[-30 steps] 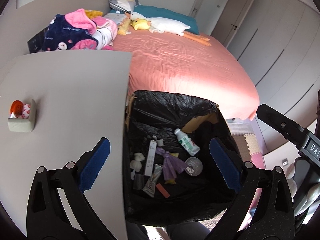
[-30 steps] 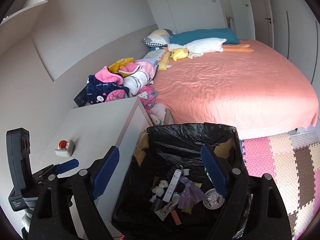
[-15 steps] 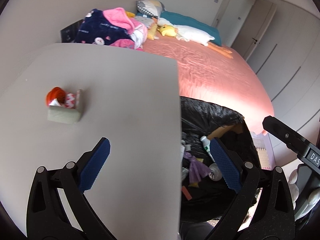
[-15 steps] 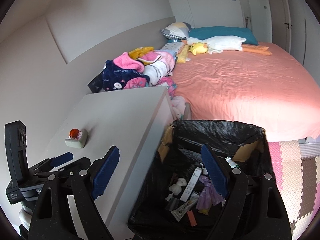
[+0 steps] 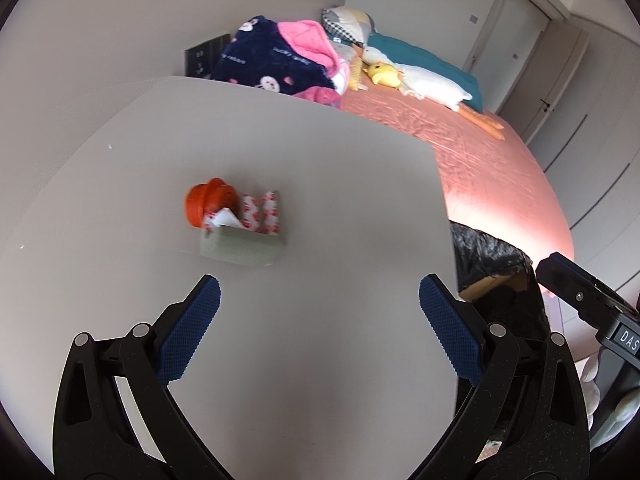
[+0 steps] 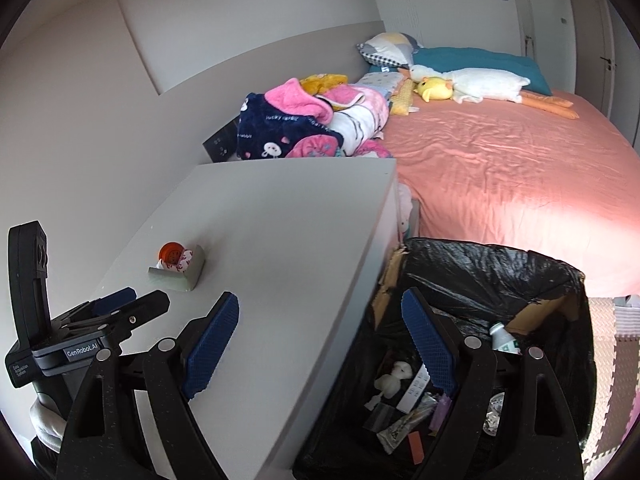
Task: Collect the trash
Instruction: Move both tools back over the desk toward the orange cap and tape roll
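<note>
One trash clump [image 5: 236, 224] on tabletop [image 5: 320, 184], ahead of spread left claw [image 5: 320, 320].

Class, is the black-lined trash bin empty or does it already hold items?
Holds items: the trash bin contains a bottle and wrappers.

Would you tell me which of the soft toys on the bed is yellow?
The small duck, lying beside the long white goose; the goose is white with orange legs.

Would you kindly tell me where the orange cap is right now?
The orange cap lies on the grey tabletop, touching the left end of a small grey box, ahead of the open left gripper; the black-lined bin stands right of the table.
</note>
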The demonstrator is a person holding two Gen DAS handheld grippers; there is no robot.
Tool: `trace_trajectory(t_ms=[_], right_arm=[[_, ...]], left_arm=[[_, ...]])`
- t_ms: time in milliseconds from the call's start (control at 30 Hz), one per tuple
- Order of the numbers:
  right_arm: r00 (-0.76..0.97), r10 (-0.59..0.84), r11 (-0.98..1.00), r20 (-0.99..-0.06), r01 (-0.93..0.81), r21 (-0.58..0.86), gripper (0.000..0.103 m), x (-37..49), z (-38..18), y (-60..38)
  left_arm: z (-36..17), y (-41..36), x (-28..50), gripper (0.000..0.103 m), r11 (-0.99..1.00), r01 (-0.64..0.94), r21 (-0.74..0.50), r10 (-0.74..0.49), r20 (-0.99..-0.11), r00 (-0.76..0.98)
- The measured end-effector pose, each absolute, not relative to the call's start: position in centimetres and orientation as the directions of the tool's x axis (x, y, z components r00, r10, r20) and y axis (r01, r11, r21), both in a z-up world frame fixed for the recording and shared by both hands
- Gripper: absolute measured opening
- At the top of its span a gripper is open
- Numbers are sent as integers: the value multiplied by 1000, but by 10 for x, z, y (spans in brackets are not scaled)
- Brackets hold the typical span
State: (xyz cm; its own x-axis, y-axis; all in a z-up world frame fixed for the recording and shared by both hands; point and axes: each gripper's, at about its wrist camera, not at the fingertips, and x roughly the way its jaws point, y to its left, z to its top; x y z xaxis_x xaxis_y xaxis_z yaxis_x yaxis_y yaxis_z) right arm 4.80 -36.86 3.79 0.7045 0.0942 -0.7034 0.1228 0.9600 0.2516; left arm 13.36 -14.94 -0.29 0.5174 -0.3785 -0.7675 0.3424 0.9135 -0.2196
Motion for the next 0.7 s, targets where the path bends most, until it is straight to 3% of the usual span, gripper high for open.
trace_trajectory(t_ms=[367, 700], right_arm=[[674, 150, 968, -724, 48, 245, 84, 85, 27, -330], [659, 170, 971, -733, 14, 238, 84, 107, 19, -311]], left_arm=[[-12, -110, 169, 96, 943, 264, -202, -318, -779, 540], [-26, -97, 198, 93, 939, 242, -243, -336, -793, 508]])
